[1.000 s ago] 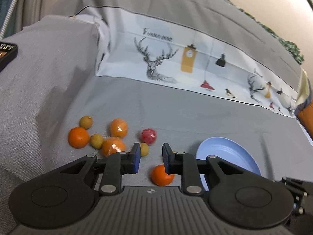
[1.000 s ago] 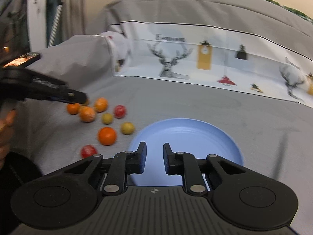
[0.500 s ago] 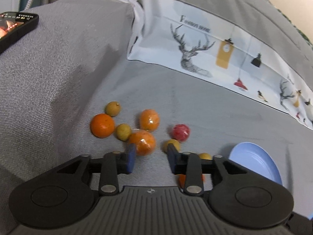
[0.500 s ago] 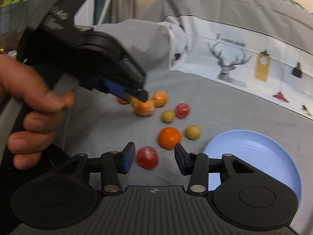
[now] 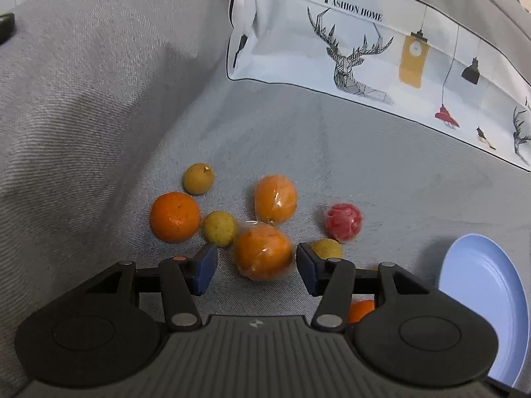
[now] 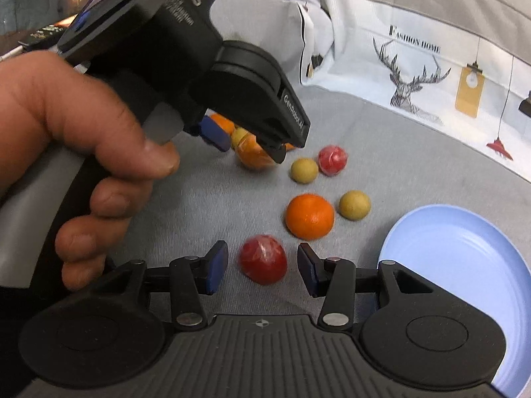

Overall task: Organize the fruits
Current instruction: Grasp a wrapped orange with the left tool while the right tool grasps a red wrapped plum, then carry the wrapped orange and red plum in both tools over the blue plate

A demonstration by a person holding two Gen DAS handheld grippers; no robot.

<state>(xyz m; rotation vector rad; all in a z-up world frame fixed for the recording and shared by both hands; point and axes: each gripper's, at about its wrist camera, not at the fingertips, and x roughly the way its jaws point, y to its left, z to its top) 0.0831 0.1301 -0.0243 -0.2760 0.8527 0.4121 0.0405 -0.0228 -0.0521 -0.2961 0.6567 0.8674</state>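
1. Between the left gripper's [image 5: 256, 267] widely spread jaws a wrapped orange [image 5: 264, 252] was framed, dead ahead and centred in the gap, with clearance seen on both sides; no pad was seen touching it.
2. Between the right gripper's [image 6: 263, 269] equally wide jaws a wrapped red fruit [image 6: 264, 258] was seen, likewise centred and ungripped.
3. Neither fruit was judged to have a long axis worth aligning to; both were near round, so a straight closing was thought enough.
4. Close beside the left target a yellow fruit [image 5: 220, 228] was seen touching or nearly touching it, and could be nudged as the jaws close.
5. Further out, a bare orange [image 6: 310, 216] and another yellow fruit [image 6: 354, 204] were seen lying between the red fruit and the rest of the cluster.
6. To the right of both grippers the blue plate [image 6: 464, 265] was seen, with no fruit on the part shown; the right gripper was judged nearer to it.
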